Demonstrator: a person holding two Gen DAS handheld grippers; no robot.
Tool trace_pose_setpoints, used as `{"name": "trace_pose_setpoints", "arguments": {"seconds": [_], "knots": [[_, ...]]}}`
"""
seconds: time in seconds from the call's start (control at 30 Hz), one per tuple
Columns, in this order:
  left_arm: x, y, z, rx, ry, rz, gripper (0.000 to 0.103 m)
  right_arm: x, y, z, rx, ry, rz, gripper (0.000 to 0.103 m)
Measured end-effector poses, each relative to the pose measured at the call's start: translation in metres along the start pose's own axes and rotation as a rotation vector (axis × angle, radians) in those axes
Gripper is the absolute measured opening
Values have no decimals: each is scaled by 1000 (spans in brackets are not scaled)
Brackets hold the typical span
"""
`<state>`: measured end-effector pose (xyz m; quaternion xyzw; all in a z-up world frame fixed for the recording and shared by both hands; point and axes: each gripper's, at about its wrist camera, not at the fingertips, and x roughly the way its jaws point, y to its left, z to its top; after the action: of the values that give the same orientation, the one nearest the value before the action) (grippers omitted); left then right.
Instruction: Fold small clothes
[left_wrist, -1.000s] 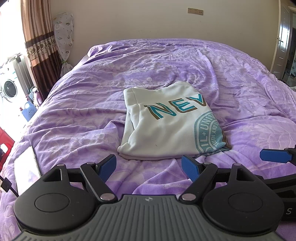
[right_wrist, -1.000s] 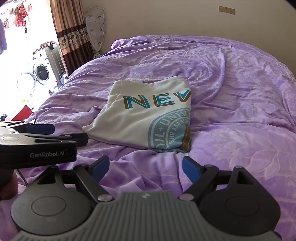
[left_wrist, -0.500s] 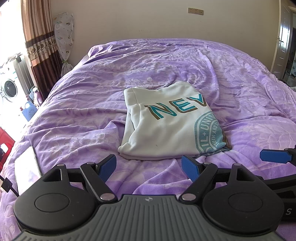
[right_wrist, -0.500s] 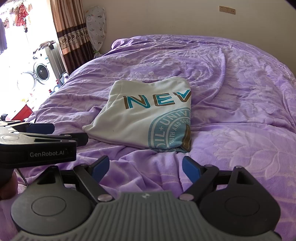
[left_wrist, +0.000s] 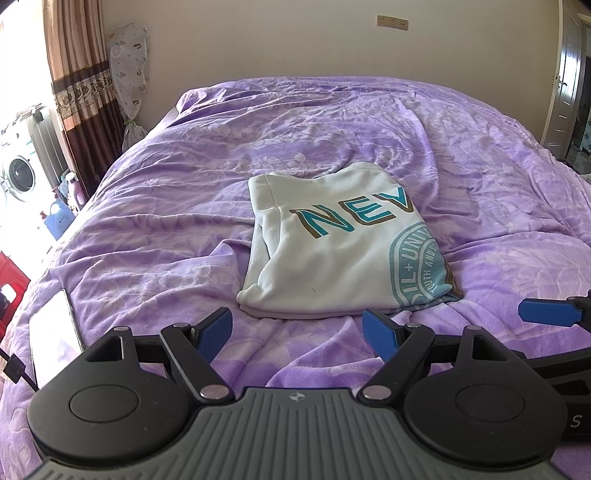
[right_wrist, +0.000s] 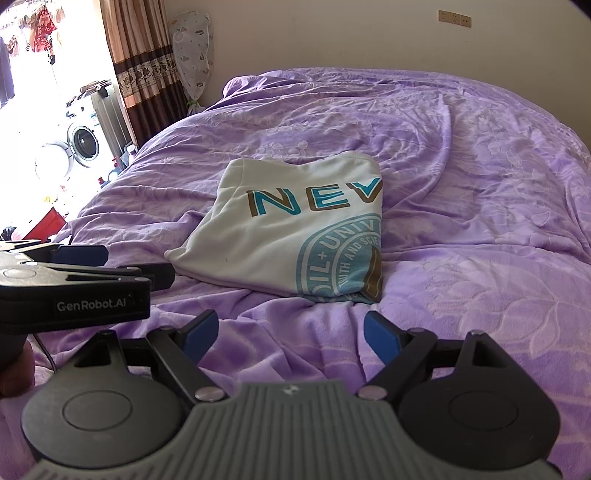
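Shirt: the white shirt (left_wrist: 343, 254) lies folded on the purple bed (left_wrist: 155, 229), just past my grippers.
Left gripper (left_wrist: 297, 330): open, holding nothing.
Right gripper (right_wrist: 291, 332): open, holding nothing.
Do it well: I think I should pinch only the near edge, both sides together.
Hard to see: the shirt's underside and the rest of its word.

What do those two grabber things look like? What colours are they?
Both are black plastic. The left gripper and the right gripper each have two round black discs, a ribbed grey middle plate, silver pins at the joints and bright blue pads on the jaws. White letters on the left one's side read GenRobot.AI.
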<state>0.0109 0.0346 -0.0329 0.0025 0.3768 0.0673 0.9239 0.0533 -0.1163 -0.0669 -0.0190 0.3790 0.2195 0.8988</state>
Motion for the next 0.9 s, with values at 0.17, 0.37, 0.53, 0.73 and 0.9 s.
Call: {"name": "trace_pose_setpoints", "arguments": {"seconds": [0.17,0.37,0.53,0.73,0.9], "knots": [[0,0,0,0,1,0,94,0,0,0,0,0,0,82],[0,0,0,1,0,0,94,0,1,-1,0,1,0,82],[0,0,0,0,1,0,94,0,0,0,0,1,0,82],[0,-1,-1,2,4,4,93,0,1,0,0,2,1,82],[-1,-1,-2,3,3,9,93,0,1,0,1,3,1,82]]}}
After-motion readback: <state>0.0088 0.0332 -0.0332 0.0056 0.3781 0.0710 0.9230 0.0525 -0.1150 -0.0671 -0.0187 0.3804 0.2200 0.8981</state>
